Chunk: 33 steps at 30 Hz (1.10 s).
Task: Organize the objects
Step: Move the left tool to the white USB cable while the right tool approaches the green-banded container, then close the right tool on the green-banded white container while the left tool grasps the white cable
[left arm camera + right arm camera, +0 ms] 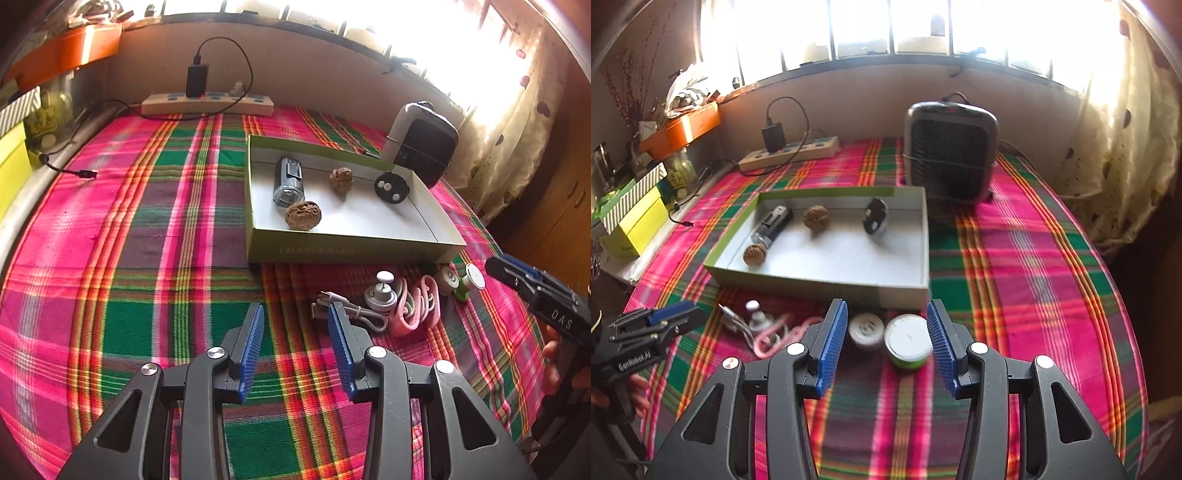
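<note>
while hovering over the plaid-covered desk, left hand-held gripper spread, empty, just short of white cable and pink hooks. right hand-held gripper released too, nothing clamped, green-rimmed tin and small white jar lying between its blue pads. beyond, shallow box holding two walnuts, a dark cylinder and a round black piece. behind, heater and power strip.
</note>
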Motion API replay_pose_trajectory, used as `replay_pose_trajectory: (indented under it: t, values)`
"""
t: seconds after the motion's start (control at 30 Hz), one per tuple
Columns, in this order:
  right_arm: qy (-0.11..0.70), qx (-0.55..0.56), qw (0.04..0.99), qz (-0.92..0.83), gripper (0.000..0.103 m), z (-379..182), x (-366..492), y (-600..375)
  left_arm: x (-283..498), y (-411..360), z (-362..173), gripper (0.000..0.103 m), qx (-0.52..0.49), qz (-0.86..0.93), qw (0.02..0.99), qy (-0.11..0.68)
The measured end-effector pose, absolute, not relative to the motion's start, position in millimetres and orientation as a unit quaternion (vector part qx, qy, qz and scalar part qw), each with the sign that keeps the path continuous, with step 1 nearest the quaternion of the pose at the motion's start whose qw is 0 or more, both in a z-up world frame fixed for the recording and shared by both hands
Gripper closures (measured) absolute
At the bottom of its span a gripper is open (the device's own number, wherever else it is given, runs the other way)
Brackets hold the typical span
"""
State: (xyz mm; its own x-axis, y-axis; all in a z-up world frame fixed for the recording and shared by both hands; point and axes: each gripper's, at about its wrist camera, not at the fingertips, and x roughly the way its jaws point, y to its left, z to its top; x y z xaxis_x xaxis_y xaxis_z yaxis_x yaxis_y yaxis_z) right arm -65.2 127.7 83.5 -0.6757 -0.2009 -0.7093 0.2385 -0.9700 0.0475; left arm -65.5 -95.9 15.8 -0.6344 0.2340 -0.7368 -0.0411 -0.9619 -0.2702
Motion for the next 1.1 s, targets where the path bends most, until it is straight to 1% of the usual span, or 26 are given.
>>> replay_pose_trajectory:
  t: [0.3, 0.43, 0.53, 0.63, 0.9, 1.1]
  values:
    - [0.007, 0.405, 0.111, -0.908, 0.057, 61.4, -62.1, 146.6, -77.4, -79.0, 6.0, 0.068, -0.447, 0.88, 0.098, -0.127]
    - [0.01, 0.413, 0.106, -0.904, 0.056, 54.1, -68.0, 147.5, -82.6, -73.7, 6.5, 0.068, -0.448, 0.88, 0.099, -0.121]
    - [0.007, 0.418, 0.105, -0.903, 0.048, 50.1, -72.3, 149.5, -87.0, -72.9, 6.7, 0.068, -0.449, 0.879, 0.099, -0.122]
    - [0.008, 0.421, 0.111, -0.9, 0.048, 47.1, -74.6, 149.7, -92.1, -72.5, 6.9, 0.068, -0.45, 0.88, 0.097, -0.119]
    - [0.017, 0.425, 0.092, -0.901, 0.048, 43.6, -83.3, 154.2, -96.9, -72.3, 8.4, 0.068, -0.453, 0.884, 0.08, -0.086]
    - [0.018, 0.435, 0.087, -0.896, 0.048, 37.7, -89.3, 156.5, -90.3, -80.3, 9.5, 0.068, -0.454, 0.885, 0.068, -0.083]
